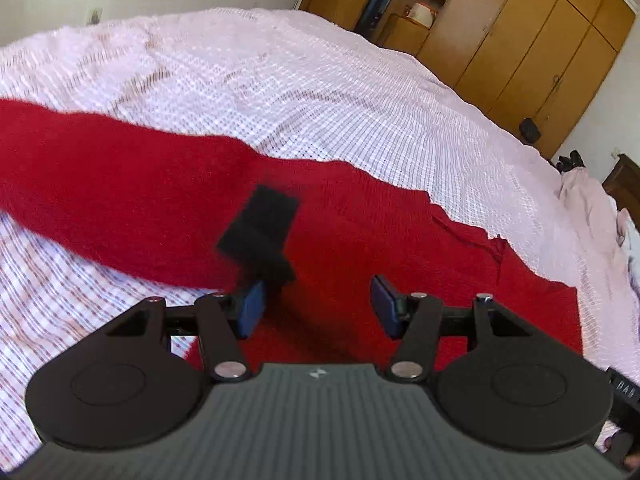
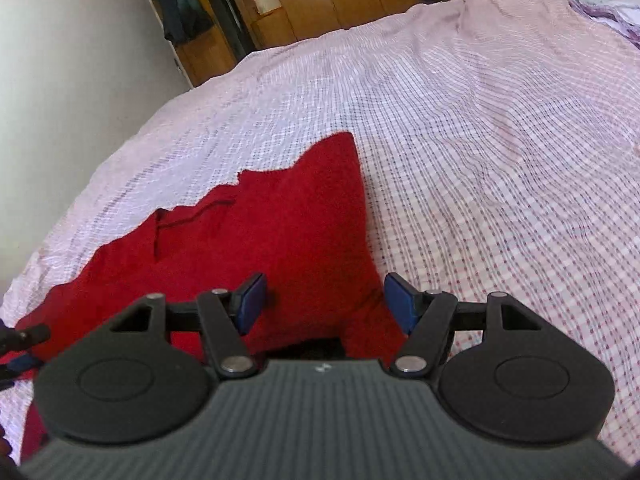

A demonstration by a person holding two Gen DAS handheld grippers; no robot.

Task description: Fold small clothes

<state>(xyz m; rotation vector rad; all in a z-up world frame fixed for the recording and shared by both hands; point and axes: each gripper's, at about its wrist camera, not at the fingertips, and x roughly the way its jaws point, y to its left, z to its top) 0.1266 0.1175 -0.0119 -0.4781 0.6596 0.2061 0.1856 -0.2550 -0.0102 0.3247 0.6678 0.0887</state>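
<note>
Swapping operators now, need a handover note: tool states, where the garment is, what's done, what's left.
Left tool: open, holding nothing, hovering over the red knitted sweater.
Right tool: open, holding nothing, over the sweater's other side.
The sweater lies spread on the pink checked bedspread; one long sleeve stretches out to the side. A small black blurred block shows just ahead of the left tool; cannot tell what it is.
Done: no clear fold visible.
Left: fold in the sleeves, then the body.

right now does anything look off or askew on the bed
Only the red garment: it lies crooked and unfolded on the checked bedspread, one sleeve stretched sideways. Both tongs, left and right, hang open above it.
</note>
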